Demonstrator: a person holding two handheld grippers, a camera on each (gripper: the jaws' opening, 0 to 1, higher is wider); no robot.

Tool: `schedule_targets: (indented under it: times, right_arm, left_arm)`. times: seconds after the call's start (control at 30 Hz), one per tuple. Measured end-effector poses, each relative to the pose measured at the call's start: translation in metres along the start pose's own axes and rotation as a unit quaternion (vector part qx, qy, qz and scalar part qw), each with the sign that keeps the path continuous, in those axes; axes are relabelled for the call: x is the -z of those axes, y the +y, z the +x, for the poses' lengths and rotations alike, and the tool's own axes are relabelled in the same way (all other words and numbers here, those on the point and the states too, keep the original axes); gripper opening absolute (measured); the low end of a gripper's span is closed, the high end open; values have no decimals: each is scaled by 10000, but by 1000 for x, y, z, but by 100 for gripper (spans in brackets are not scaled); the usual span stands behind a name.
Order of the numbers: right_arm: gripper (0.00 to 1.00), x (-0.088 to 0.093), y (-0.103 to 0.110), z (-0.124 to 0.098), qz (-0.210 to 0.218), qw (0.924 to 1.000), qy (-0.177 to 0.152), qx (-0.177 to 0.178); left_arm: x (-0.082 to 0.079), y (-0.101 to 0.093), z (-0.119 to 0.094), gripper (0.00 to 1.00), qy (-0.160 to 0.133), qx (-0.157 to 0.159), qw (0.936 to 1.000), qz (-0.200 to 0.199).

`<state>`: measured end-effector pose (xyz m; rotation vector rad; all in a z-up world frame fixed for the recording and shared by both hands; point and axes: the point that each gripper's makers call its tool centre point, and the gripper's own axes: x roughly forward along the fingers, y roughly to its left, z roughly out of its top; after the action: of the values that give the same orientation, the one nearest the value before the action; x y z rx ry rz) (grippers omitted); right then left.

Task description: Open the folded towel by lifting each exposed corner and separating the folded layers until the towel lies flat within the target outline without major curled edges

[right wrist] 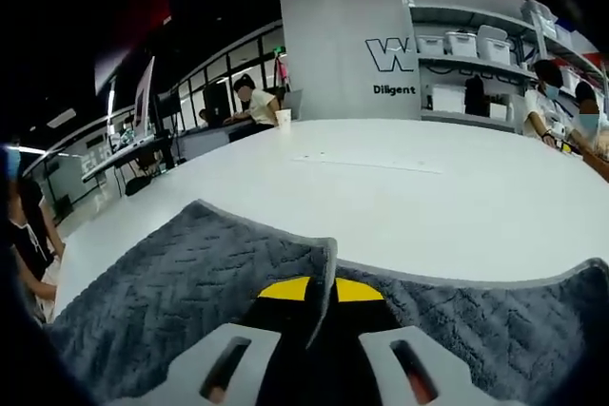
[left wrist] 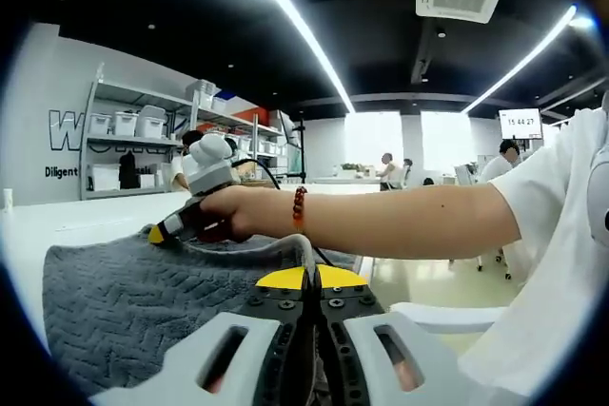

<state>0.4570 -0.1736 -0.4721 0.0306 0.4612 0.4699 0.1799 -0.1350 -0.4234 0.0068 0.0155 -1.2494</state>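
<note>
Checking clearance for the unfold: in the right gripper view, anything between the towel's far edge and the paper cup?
Nothing: bare white table between the grey towel and the cup, right gripper view.

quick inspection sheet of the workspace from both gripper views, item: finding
surface: white table, mostly bare beyond the towel
job's things: grey towel lies on the table, an edge pinched up as a ridge in each view; no target outline can be made out
clutter: a paper cup at the table's far edge
grippers: left gripper shut on the towel; right gripper shut on the towel, and seen in the left gripper view held in a hand
cables: a dark cable arcs above the hand
surroundings: shelving with bins, people at desks, ceiling light strips
</note>
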Motion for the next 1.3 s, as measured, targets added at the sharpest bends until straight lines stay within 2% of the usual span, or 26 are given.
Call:
schedule_targets:
  times: [0.23,0.4,0.53,0.67,0.73,1.03,1.13,1.3]
  right_arm:
    - [0,-3,-4,0,157,9999,-58,20]
    - [0,-2,-7,3,195,9998,-56,90]
    - [0,-5,-8,2,114,9997,-75,205]
    - [0,-11,-7,0,229,9993,-122,257]
    - [0,-13,-5,-1,216,9994,-121,251]
    - [0,-23,-7,-4,201,9989,-191,378]
    - [0,-27,-3,-4,574,9977,-288,211]
    - [0,-32,-1,-5,641,9973,-349,117]
  left_arm:
    - [3,-1,1,0,78,27,9999,-98]
    - [-2,0,0,0,-6,-62,9998,214]
    - [-2,-2,0,0,-12,5,9999,170]
    - [-6,-2,-1,0,-165,38,9996,222]
    - [-8,-3,-2,0,-211,114,9997,-47]
    - [-14,-8,-4,0,-374,210,9991,-11]
    - [-18,-9,-6,0,-453,305,9984,-148]
    - [-21,-10,-9,0,-550,408,9970,-371]
